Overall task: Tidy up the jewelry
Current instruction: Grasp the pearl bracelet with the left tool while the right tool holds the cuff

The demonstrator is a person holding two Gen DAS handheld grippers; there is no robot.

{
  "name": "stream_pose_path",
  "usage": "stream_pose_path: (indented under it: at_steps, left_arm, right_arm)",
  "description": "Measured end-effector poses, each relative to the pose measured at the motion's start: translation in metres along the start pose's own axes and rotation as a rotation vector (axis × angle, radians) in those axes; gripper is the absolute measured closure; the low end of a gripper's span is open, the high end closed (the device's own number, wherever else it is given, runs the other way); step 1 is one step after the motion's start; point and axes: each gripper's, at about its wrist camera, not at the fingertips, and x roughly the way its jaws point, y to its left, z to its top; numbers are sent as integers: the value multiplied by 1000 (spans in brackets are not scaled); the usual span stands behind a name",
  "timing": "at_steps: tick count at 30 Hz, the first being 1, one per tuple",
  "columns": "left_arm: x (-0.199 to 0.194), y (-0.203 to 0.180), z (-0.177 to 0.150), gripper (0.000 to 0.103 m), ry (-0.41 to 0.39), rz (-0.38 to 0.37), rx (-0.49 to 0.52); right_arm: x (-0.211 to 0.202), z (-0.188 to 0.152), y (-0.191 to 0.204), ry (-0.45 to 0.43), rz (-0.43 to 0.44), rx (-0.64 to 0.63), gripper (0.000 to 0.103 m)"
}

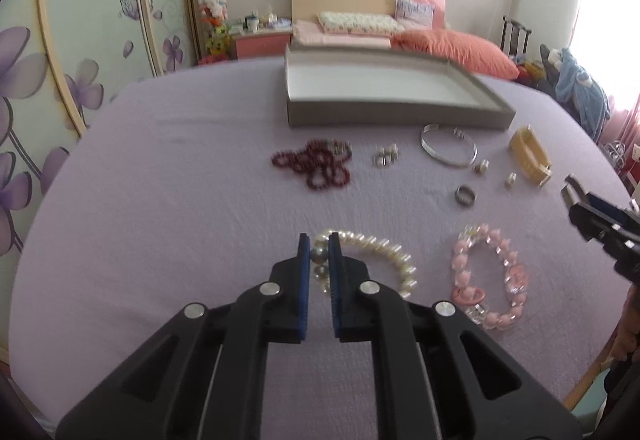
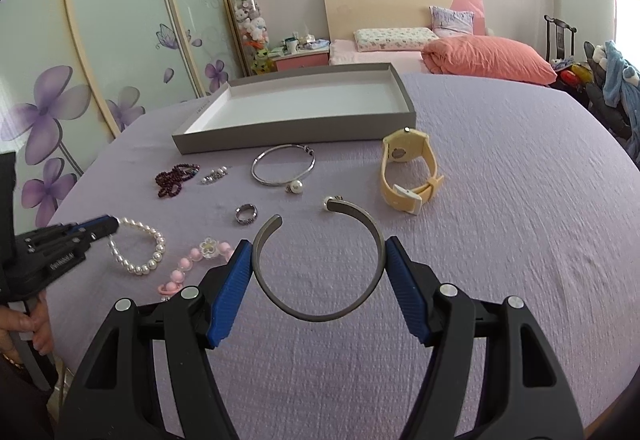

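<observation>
Two grippers, both loaded. Your left gripper [image 1: 319, 240] is clamped on the pearl bracelet [image 1: 372, 260] at its left end; a bead sits pinched btw the blue pads, the rest of the loop curving off to the right on the purple cloth [image 1: 160, 180]. Your right gripper [image 2: 319, 252] has its jaws spread wide but pressing on both sides of the grey open cuff bangle [image 2: 320, 264], so it's gripping that, w/ the cuff's gap facing away from you.

Other pieces on the cloth: pink bead bracelet [image 1: 490, 276] just right of the pearls; dark red bead strand [image 1: 316, 165] further back, left; small cluster of silver/pearl bits [image 1: 386, 155] beside it; thin silver bangle [image 2: 283, 165] w/ a pearl stud [image 2: 295, 187] touching its near edge; dark ring [image 2: 245, 214] nearer you; yellow watch [image 2: 412, 170] standing on its side, to the right.

Grey tray [image 2: 402, 90], white inside, sits at the far edge of the table behind the jewelry; nothing visible in it. Bed w/ orange pillow [image 2: 488, 60] in the bkgd.
</observation>
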Motion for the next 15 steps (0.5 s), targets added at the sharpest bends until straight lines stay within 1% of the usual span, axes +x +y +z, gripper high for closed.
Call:
stream_pose_path:
  at_steps: [6,15]
  left_arm:
    - [-27,2,15,94,-75,-10,4]
    - [-49,0,33,94,-140,-1,19]
  right_arm:
    - [-5,4,4,-19,11,-13,35]
    - [-14,17,13,-65,15,-53,35]
